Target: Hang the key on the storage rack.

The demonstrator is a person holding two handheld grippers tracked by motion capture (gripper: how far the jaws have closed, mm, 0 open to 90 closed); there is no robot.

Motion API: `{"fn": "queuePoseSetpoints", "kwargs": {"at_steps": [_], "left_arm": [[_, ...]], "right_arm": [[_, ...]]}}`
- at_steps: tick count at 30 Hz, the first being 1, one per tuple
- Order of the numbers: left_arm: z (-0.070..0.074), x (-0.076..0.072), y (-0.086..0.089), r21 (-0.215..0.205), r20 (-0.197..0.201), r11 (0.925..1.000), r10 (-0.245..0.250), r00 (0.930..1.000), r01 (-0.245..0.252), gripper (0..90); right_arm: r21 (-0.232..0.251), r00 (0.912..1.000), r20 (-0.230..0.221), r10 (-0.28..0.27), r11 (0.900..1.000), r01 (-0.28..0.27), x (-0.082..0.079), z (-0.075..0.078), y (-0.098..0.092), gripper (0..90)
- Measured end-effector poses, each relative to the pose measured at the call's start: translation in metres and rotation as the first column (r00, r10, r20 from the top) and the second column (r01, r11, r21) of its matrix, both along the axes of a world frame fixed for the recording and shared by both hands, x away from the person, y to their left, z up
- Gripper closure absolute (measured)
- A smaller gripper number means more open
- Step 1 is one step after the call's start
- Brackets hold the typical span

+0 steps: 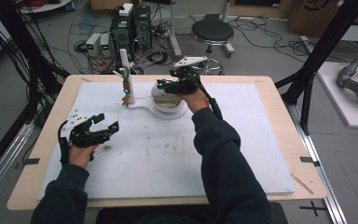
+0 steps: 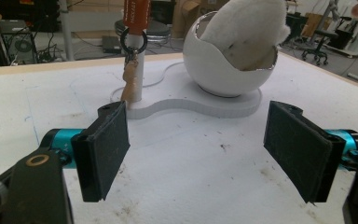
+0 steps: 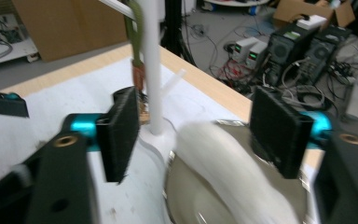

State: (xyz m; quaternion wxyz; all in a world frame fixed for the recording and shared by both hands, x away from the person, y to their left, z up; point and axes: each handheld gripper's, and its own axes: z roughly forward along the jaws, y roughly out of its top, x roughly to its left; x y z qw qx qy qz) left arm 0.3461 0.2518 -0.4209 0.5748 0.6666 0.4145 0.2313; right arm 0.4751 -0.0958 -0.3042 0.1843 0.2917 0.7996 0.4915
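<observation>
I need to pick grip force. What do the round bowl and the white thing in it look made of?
The bowl looks like hard, matte white plastic or ceramic: smooth shell, crisp jagged rim, no telling which. The white thing inside looks like soft plush or fleece, with a fuzzy, napped surface.

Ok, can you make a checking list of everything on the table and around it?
Surface: white mat on a wooden table, with small dark stains.
Job's things: white bowl on a white base, with a fluffy white thing in it; a white post on the same base, with a ring and charm hanging.
Clutter: nothing seen.
Grippers: left gripper open, low over the mat; right gripper open, over the bowl.
Cables: tangles on the floor behind the table.
Surroundings: computers, a stool, cardboard boxes.
</observation>
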Motion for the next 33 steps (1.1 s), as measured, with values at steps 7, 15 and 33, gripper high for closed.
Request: {"fn": "queuePoseSetpoints", "kwargs": {"at_steps": [7,15,33], "left_arm": [[-0.001,0.001,-0.001,-0.002,-0.004,1.0000,-0.001,1.0000,0.001,21.7],[-0.001,0.002,-0.005,0.002,-0.002,1.0000,-0.007,1.0000,0.007,21.7],[0.000,0.001,-0.007,-0.004,0.005,1.0000,-0.003,1.0000,0.003,21.8]], "right_arm": [[-0.053,0.9999,0.002,-0.013,0.999,0.013,-0.012,0.008,-0.036,20.7],[-0.101,0.9974,0.059,-0.041,0.994,0.047,-0.048,-0.011,-0.096,20.9],[-0.025,0.9684,0.043,-0.246,0.969,0.247,-0.128,-0.078,-0.210,20.9]]}}
